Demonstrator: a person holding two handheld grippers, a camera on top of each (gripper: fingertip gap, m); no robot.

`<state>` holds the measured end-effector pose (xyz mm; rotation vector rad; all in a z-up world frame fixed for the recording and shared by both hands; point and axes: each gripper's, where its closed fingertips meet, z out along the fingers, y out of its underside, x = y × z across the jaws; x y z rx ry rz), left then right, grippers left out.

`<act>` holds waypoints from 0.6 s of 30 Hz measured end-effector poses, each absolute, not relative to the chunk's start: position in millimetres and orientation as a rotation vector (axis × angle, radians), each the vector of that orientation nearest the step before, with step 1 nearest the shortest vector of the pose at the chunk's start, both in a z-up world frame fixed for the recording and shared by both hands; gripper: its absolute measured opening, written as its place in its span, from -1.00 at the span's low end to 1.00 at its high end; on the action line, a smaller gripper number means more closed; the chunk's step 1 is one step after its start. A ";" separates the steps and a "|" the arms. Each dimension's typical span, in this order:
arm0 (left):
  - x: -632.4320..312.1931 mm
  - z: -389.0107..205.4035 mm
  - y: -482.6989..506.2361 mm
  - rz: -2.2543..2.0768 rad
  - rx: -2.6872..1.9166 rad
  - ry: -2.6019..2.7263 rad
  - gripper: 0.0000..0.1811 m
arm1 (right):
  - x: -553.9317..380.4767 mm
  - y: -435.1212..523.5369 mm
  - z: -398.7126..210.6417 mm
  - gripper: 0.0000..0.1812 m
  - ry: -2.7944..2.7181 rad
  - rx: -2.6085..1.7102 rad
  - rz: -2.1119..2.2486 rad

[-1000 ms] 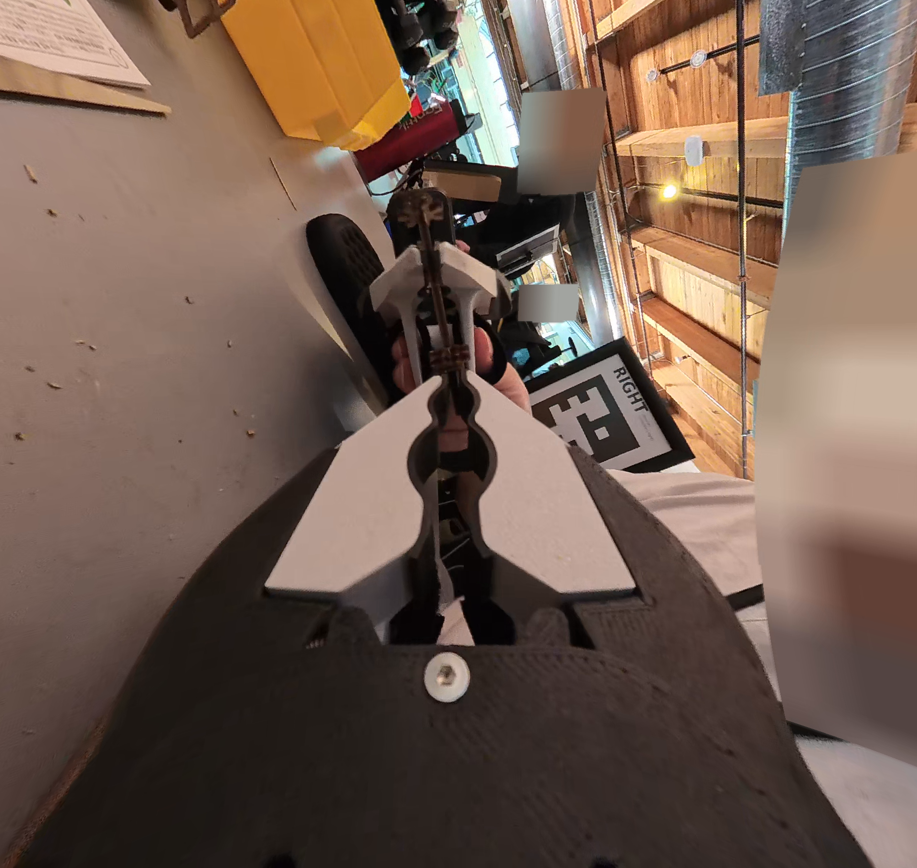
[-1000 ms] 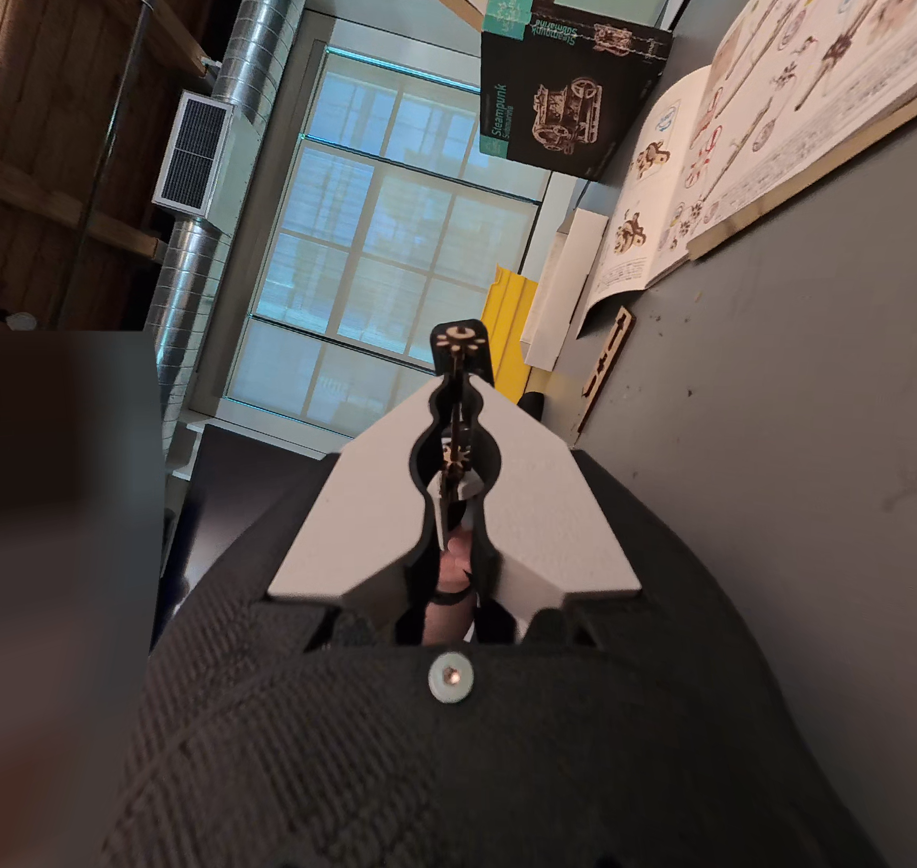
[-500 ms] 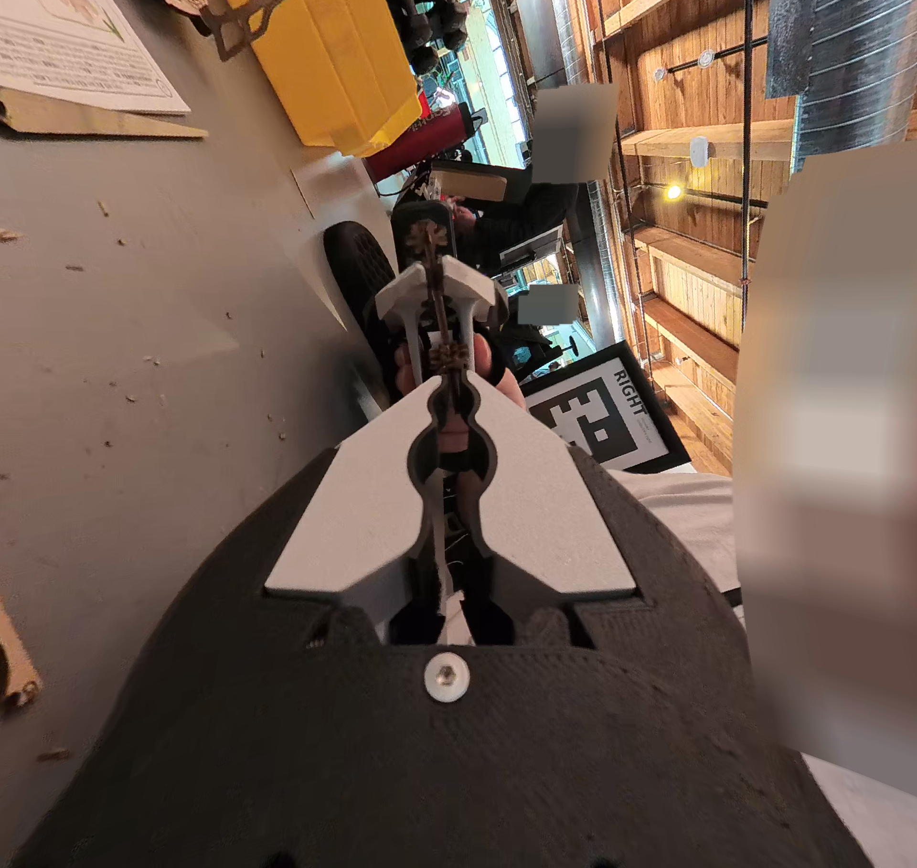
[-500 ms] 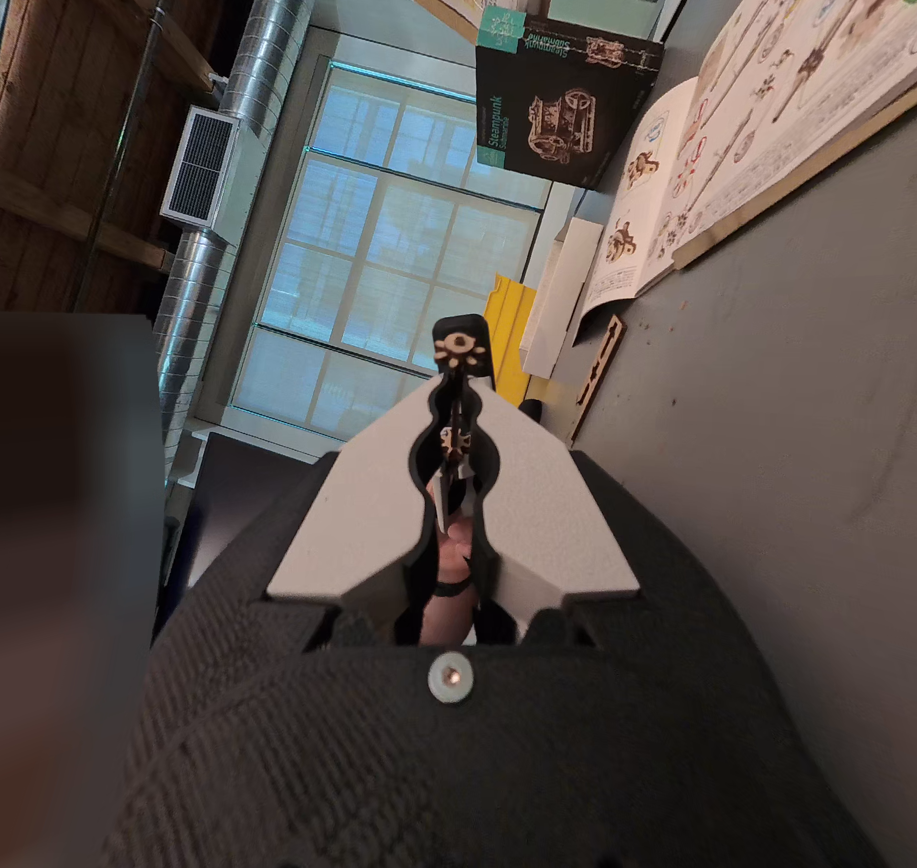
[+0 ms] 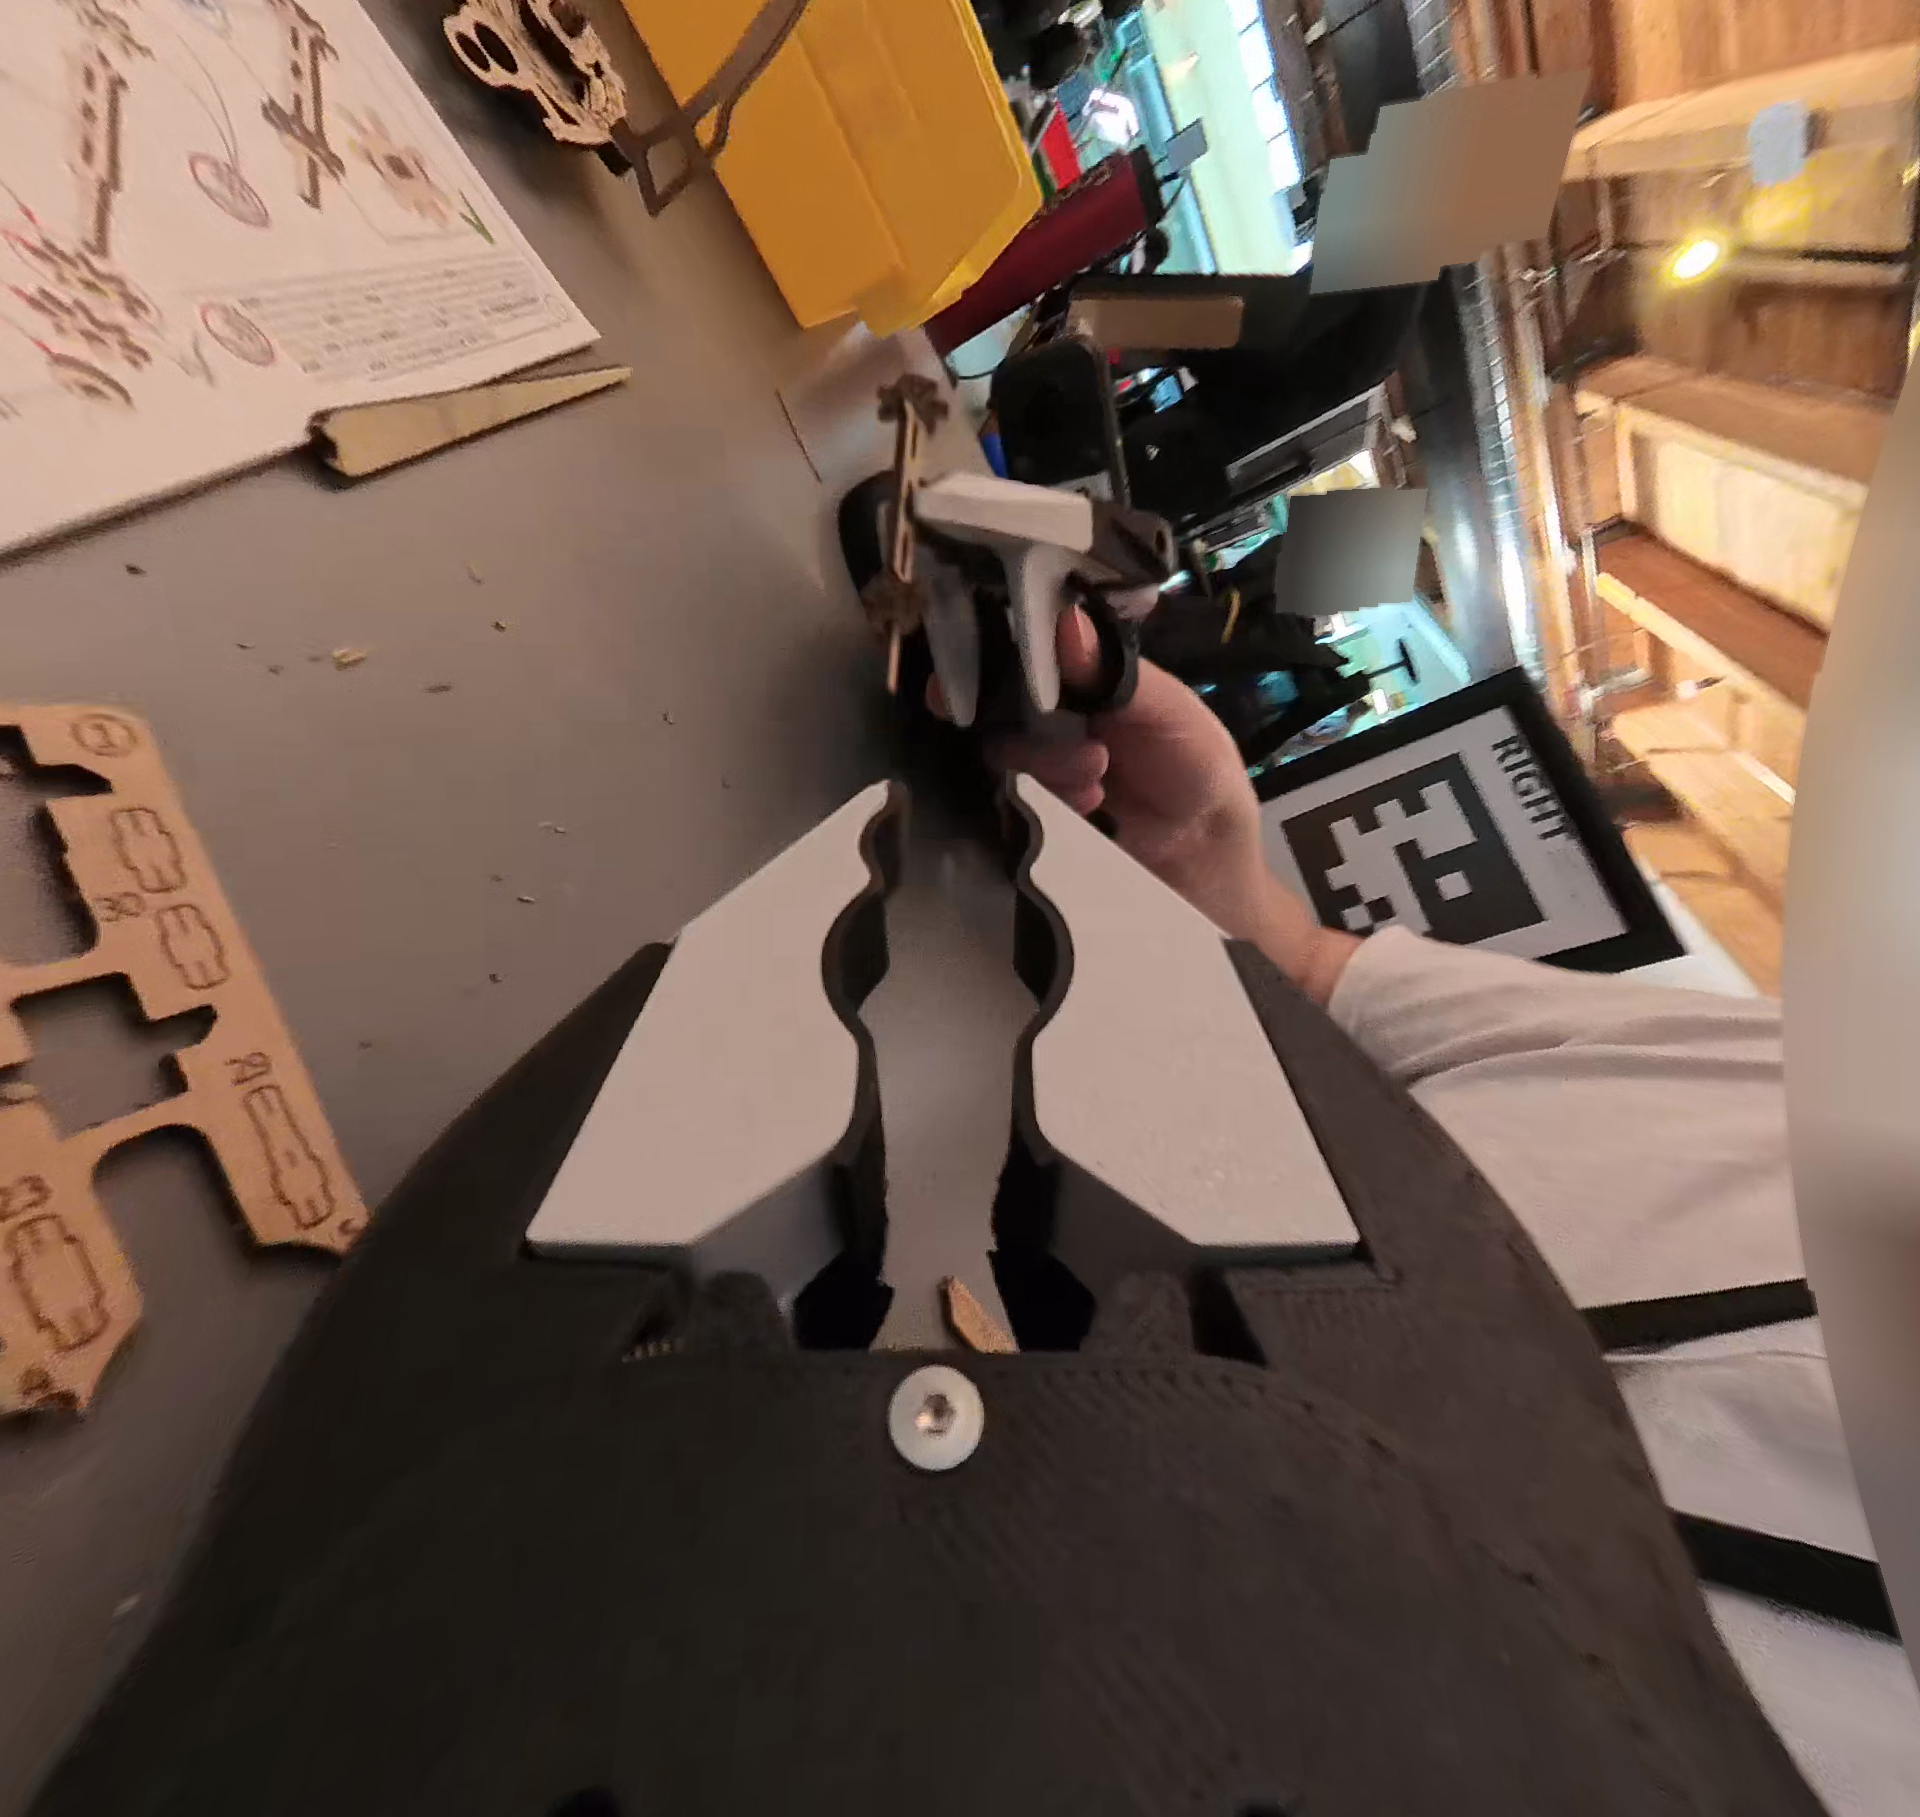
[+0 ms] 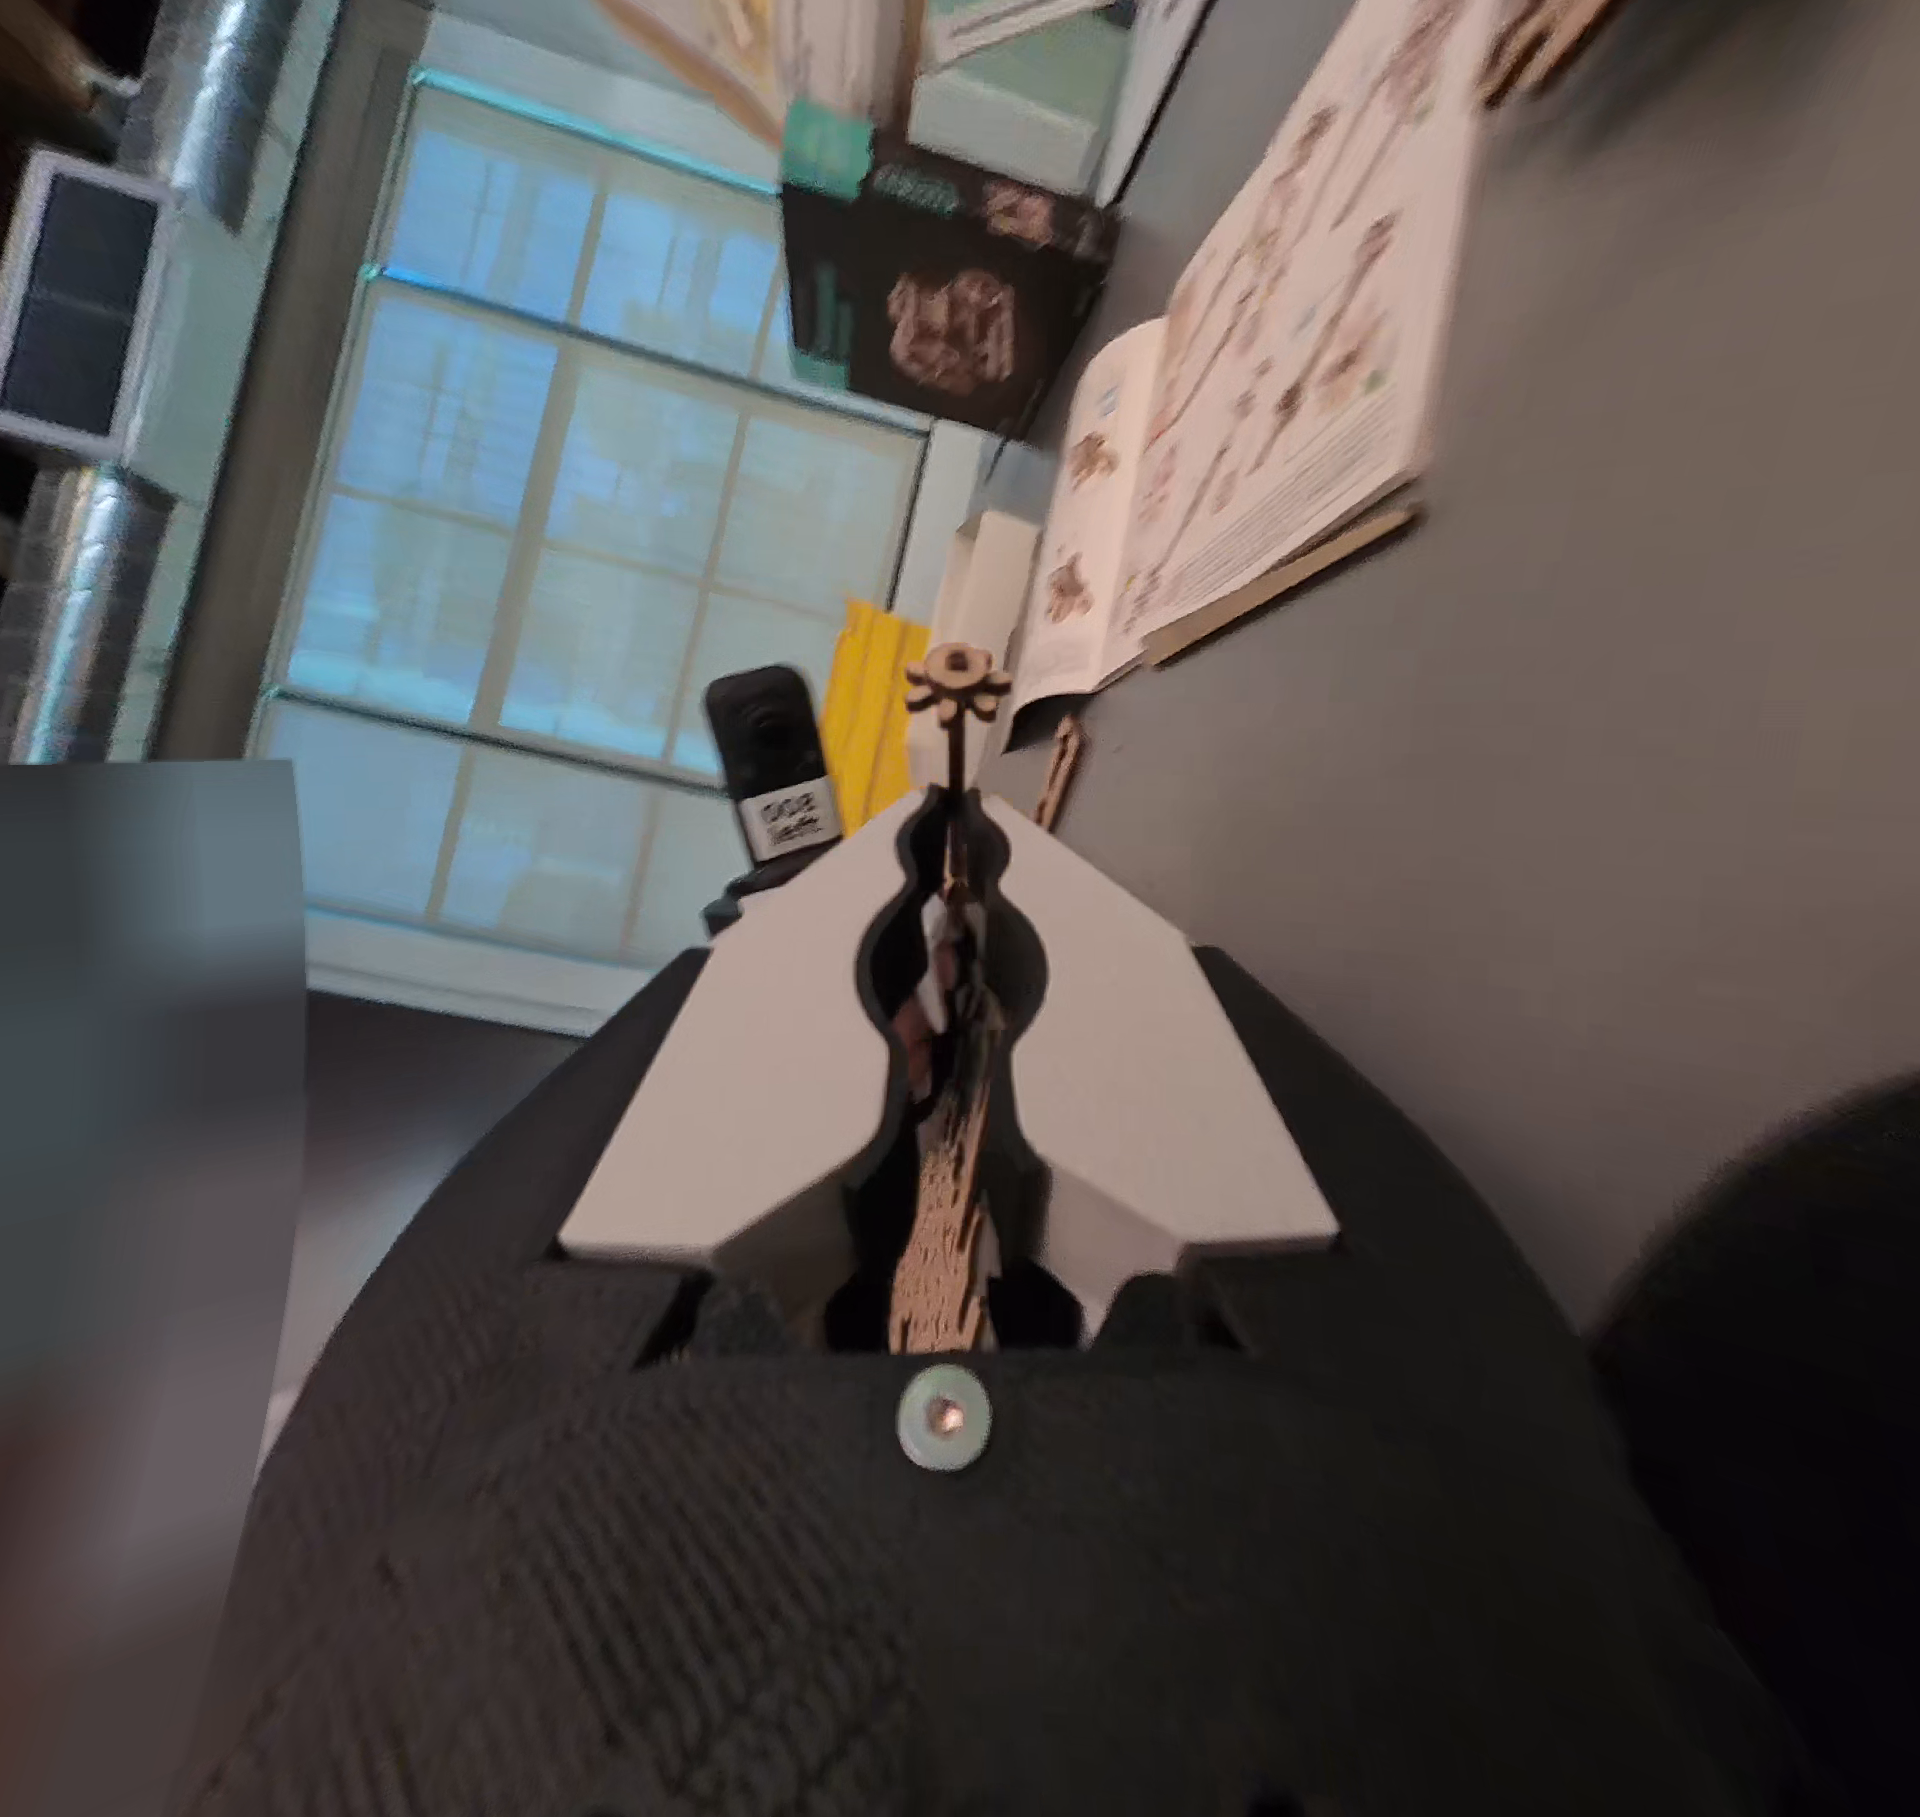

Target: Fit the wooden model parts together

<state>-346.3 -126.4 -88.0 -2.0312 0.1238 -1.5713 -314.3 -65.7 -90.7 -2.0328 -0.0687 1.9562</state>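
Observation:
My left gripper [image 5: 954, 799] is open and empty, its jaws a finger's width apart, above the grey table [image 5: 499, 728]. Ahead of it in the left wrist view, a hand holds my right gripper [image 5: 935, 562], shut on a thin wooden axle [image 5: 902, 520] with small gears at both ends. In the right wrist view my right gripper [image 6: 951, 806] is shut on that axle, and one gear [image 6: 956, 678] sticks out past the fingertips. The rest of the axle is hidden between the pads. The two grippers are apart.
A wooden parts sheet [image 5: 135, 1040] with cut-outs lies at the left. An open instruction booklet [image 5: 208, 157], a partly built wooden assembly [image 5: 530, 53] and a yellow bin [image 5: 831, 84] lie farther off. A black box [image 6: 935, 302] stands by the booklet [image 6: 1299, 365]. The tips of one gripper are about 7 cm away from the tips of the other.
My left gripper has opened, let go of the axle and drawn back from it. My right gripper still holds the axle, now off to the side of the left one.

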 end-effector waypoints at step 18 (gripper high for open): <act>-340.3 -84.2 -147.6 -1.572 -2.069 0.240 -0.86 | -292.3 -22.5 -133.9 -1.00 0.031 -2.490 1.606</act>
